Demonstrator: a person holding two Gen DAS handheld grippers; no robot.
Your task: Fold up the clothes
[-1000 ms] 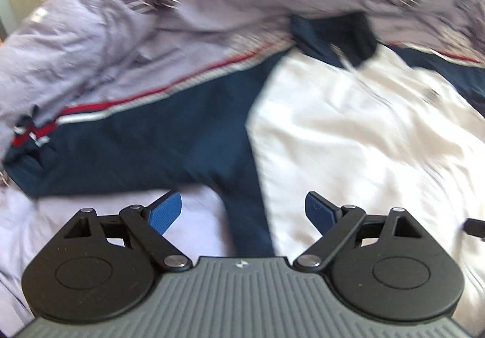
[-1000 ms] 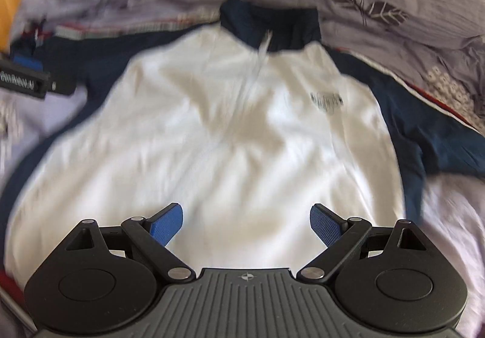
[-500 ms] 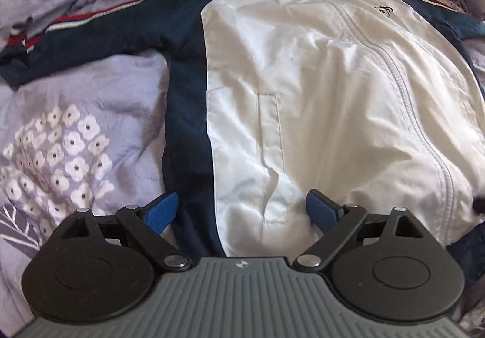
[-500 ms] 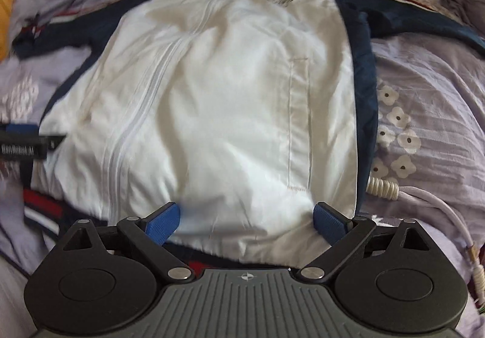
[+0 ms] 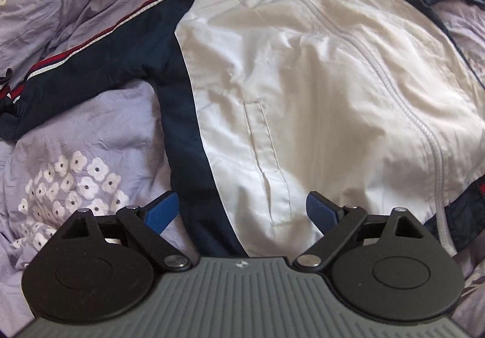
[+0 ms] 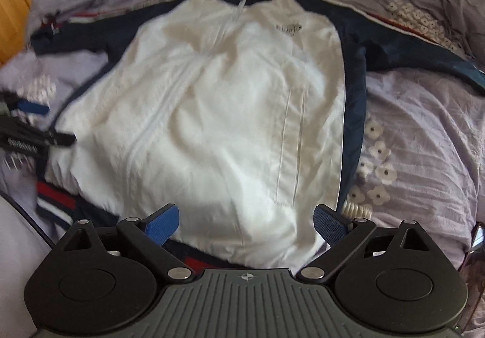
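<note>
White zip-front track jacket with navy collar, navy side panels and red-and-white striped navy sleeves (image 5: 303, 89) (image 6: 230, 114) lies front-up, zipped, spread flat on the bed; both sleeves extend outward, collar at the far end, hem nearest the cameras. Small dark logo on the chest; slanted welt pocket on each side.

Left gripper (image 5: 241, 210): jaws wide apart, holding nothing, poised over the hem by the navy side panel. Also visible at the left edge of the right wrist view (image 6: 33, 126).

Right gripper (image 6: 245, 226): jaws wide apart, holding nothing, over the hem.

Underneath: crumpled lavender duvet cover with white flower and grey leaf print (image 5: 78, 138) (image 6: 424, 138). Coiled white cable (image 6: 357, 207) just beside the jacket's hem corner.
</note>
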